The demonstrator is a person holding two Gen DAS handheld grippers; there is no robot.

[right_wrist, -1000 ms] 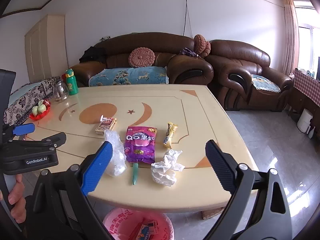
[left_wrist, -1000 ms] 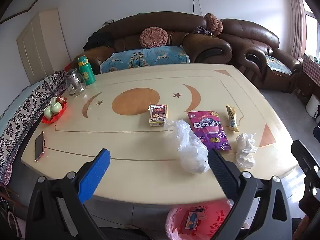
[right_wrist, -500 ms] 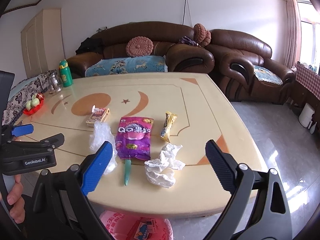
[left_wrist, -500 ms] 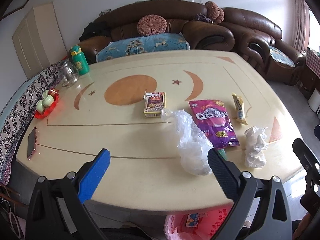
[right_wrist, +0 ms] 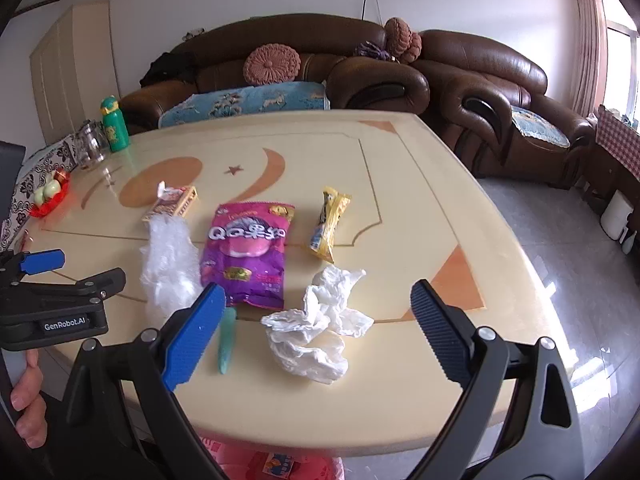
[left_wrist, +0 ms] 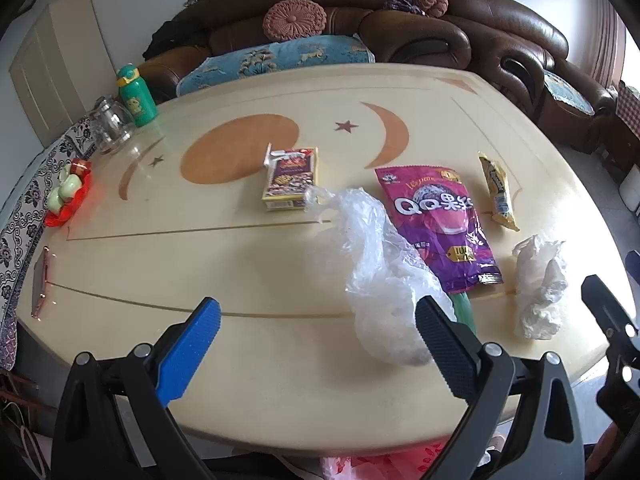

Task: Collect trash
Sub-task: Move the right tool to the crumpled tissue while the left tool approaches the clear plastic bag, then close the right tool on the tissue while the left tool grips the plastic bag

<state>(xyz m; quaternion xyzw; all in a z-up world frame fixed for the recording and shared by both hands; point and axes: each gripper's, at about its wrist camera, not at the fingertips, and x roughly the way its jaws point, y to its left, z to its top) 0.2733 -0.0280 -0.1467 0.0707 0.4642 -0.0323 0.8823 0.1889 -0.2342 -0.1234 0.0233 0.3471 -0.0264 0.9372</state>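
Grippers both hanging spread, empty: left gripper (left_wrist: 316, 328) nearing plastic bag (left_wrist: 380, 280), right gripper (right_wrist: 318, 320) over crumpled tissue (right_wrist: 316, 328)

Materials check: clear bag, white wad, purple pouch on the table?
Clear bag: thin translucent plastic film, likely; crinkled, glossy highlights.
White wad: probably tissue or soft paper; matte, crumpled folds.
Purple pouch: printed plastic or foil laminate, seemingly; glossy, with a crimped end seam.

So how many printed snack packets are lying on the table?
3: the flat purple packet mid-table, the slim yellow packet to its right, the small brown-and-yellow box to its left. None appears hidden.
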